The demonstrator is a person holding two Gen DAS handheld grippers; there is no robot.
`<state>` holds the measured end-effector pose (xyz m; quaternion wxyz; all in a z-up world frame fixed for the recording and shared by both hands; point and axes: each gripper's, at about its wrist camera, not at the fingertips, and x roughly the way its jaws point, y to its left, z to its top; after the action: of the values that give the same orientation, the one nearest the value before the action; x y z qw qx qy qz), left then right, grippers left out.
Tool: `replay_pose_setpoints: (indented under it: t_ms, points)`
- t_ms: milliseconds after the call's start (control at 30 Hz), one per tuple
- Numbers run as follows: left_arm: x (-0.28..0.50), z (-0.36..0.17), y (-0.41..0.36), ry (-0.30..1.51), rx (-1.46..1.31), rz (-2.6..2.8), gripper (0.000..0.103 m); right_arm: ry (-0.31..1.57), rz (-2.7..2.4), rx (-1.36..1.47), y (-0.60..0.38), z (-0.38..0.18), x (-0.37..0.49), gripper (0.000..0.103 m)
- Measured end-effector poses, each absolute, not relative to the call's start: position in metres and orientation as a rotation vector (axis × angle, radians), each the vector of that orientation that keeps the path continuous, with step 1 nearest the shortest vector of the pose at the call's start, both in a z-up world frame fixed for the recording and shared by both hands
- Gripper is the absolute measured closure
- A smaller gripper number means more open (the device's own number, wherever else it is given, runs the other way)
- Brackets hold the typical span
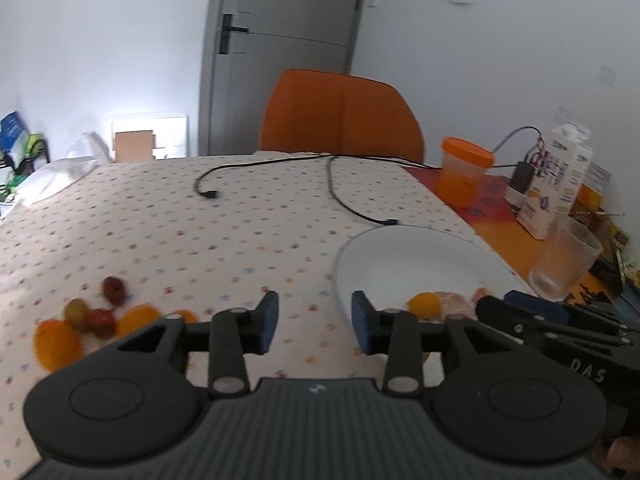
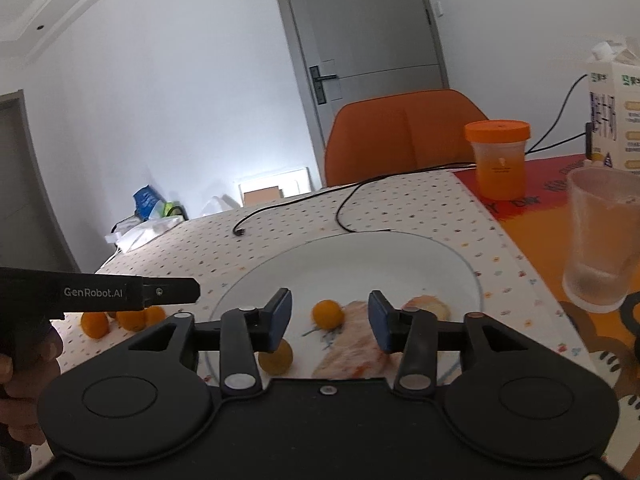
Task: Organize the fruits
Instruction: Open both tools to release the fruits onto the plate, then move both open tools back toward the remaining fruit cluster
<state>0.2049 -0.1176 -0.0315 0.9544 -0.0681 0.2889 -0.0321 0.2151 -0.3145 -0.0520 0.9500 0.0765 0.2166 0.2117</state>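
Observation:
A white plate (image 2: 360, 256) lies on the dotted tablecloth. A small round orange fruit (image 2: 328, 314) rests in the plate, between and just beyond the fingers of my right gripper (image 2: 330, 322). That gripper is open and its pads do not touch the fruit. A second orange fruit (image 2: 275, 356) sits at the plate's near rim, beside pale peel pieces (image 2: 356, 340). My left gripper (image 1: 314, 322) is open over bare cloth, left of the plate (image 1: 400, 264). Left of it lies a loose pile of orange fruits (image 1: 56, 344), red ones (image 1: 114, 288) and a green one (image 1: 76, 312).
A clear plastic cup (image 2: 600, 240), an orange-lidded jar (image 2: 498, 156) and a milk carton (image 2: 614, 108) stand to the right on an orange mat. Black cables (image 1: 344, 196) cross the cloth behind the plate. An orange chair (image 1: 340, 116) stands at the far edge.

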Motion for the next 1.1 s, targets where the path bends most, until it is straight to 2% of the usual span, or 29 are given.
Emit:
replay_pose_setpoints:
  t_ms: [167,233,300,367,500,567,633,1100]
  points:
    - [0.193,-0.029,-0.098,0.582,-0.150,-0.028,0.046,0.443,0.451,0.147,-0.305,-0.049,0.211,0.053]
    - [0.189,-0.027,-0.091,0.575,-0.158,-0.022,0.028,0.441,0.459,0.146,-0.302,-0.047,0.210,0.050]
    - [0.185,-0.025,-0.086,0.566,-0.157,-0.011,0.018,0.437,0.470,0.144,-0.297,-0.045,0.208,0.044]
    - [0.181,-0.023,-0.082,0.552,-0.152,0.002,0.016,0.434,0.475,0.142,-0.292,-0.043,0.206,0.031]
    - [0.175,-0.022,-0.070,0.547,-0.166,0.024,0.011,0.432,0.500,0.144,-0.282,-0.042,0.203,0.018]
    - [0.172,-0.022,-0.063,0.541,-0.181,0.043,0.009,0.433,0.515,0.141,-0.278,-0.041,0.201,0.006]
    - [0.170,-0.023,-0.056,0.541,-0.190,0.067,0.006,0.424,0.524,0.130,-0.272,-0.039,0.199,0.000]
    - [0.147,-0.023,-0.015,0.506,-0.201,0.156,0.003,0.445,0.570,0.102,-0.237,-0.038,0.194,0.000]
